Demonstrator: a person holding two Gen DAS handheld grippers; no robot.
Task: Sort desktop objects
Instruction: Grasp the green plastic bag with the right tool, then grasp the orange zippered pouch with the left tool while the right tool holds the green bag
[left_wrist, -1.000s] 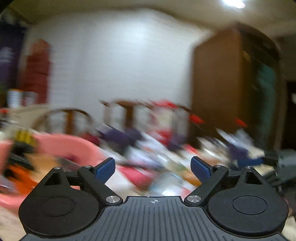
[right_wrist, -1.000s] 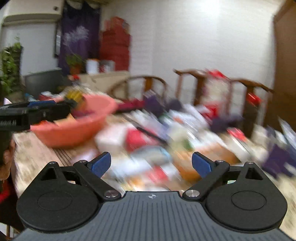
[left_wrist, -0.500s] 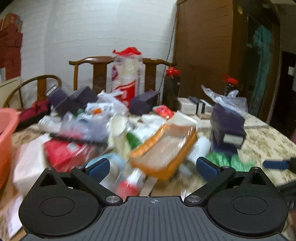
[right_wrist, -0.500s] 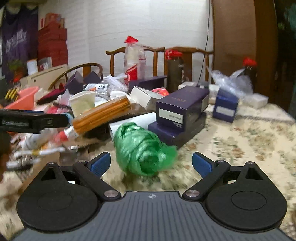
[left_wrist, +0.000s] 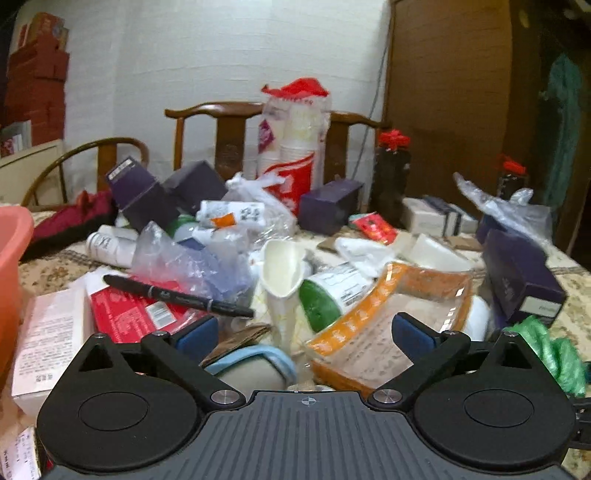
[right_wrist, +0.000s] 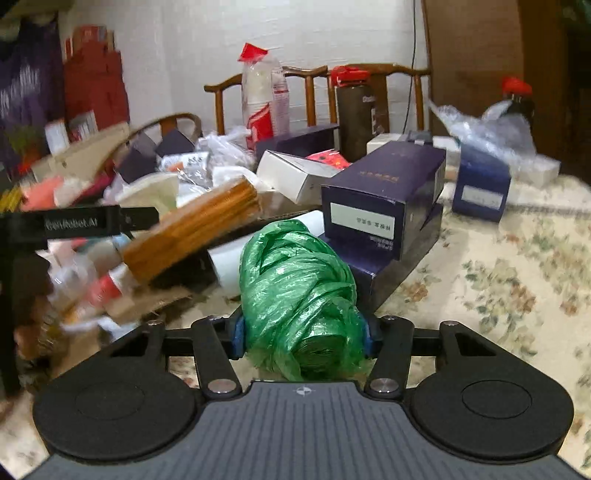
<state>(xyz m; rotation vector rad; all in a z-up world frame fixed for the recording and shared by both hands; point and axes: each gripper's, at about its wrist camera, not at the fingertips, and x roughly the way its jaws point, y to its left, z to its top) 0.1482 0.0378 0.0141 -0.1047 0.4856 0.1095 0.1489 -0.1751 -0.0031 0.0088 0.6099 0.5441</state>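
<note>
My right gripper (right_wrist: 301, 338) is shut on a crumpled green plastic bag (right_wrist: 297, 288) that sits on the floral tablecloth (right_wrist: 498, 280) in front of a dark purple box (right_wrist: 384, 199). The bag also shows at the right edge of the left wrist view (left_wrist: 550, 350). My left gripper (left_wrist: 301, 334) is open and empty, low over a cluttered pile: an orange-rimmed clear tray (left_wrist: 388, 332), a crushed white paper cup (left_wrist: 282, 273), a green and white bottle (left_wrist: 328, 295) and a black marker (left_wrist: 177, 295).
A pink basin (left_wrist: 13, 280) stands at the far left. A tall sleeve of paper cups (left_wrist: 291, 147), dark bottles with red tops (right_wrist: 354, 114), purple boxes (left_wrist: 517, 280), a white carton (left_wrist: 48, 336) and plastic bags crowd the table. Wooden chairs (left_wrist: 218, 122) stand behind.
Both grippers swung right and settled over the pile. My right gripper moved forward around the green bag and closed on it. My left gripper stayed open.
</note>
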